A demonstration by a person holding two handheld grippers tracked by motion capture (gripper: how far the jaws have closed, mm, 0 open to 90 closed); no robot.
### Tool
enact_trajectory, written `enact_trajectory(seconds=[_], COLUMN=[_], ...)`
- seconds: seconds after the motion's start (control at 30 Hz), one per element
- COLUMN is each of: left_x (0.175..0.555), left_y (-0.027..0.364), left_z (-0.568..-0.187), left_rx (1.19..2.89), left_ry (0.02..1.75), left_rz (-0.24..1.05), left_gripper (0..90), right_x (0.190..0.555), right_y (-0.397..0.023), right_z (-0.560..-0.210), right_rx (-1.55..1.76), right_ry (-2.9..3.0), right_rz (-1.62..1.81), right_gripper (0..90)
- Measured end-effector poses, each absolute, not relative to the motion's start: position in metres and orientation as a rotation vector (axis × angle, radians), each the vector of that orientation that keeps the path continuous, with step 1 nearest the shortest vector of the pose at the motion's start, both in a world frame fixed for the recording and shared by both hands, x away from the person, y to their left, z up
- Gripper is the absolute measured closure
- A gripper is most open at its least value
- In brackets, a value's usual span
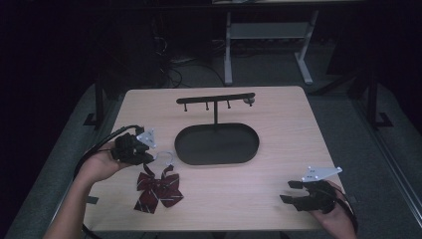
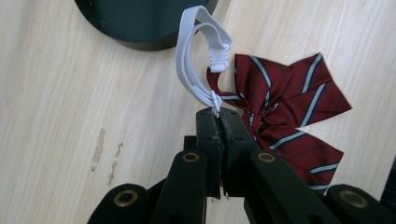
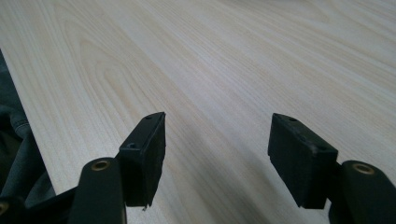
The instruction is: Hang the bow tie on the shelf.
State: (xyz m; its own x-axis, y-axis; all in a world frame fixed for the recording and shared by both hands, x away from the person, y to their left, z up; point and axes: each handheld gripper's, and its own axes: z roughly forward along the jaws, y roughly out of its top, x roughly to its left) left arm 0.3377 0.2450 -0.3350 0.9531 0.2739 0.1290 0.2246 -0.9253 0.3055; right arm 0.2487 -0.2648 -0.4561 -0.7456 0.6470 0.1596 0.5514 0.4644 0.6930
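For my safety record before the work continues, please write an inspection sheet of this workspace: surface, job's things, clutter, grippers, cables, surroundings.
Surface: light wooden table; small scuff marks near the left gripper.
Job's things: dark red striped bow tie lying on the table; its white elastic strap pinched at one point; black hanger stand with oval tray and a bar with pegs, nothing hanging on it.
Clutter: nothing seen.
Grippers: left gripper shut on the strap; right gripper open, holding nothing, above bare wood.
Cables: black cable loops from the left gripper.
Surroundings: dark room, grey floor, white metal frame behind the table.
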Motion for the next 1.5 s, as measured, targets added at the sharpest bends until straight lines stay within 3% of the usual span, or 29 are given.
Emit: enact_trajectory(seconds=[1.5], left_x=[0.325], left_y=[0.230], left_z=[-0.292], left_rx=[2.801], left_ry=[0.231], left_rz=[0.307], left_gripper=[88.1], right_x=[0.254], right_y=[-0.269], right_z=[-0.461], right_rx=[1.086], right_ry=[2.578], right_rz=[1.163], right_gripper=[36.3])
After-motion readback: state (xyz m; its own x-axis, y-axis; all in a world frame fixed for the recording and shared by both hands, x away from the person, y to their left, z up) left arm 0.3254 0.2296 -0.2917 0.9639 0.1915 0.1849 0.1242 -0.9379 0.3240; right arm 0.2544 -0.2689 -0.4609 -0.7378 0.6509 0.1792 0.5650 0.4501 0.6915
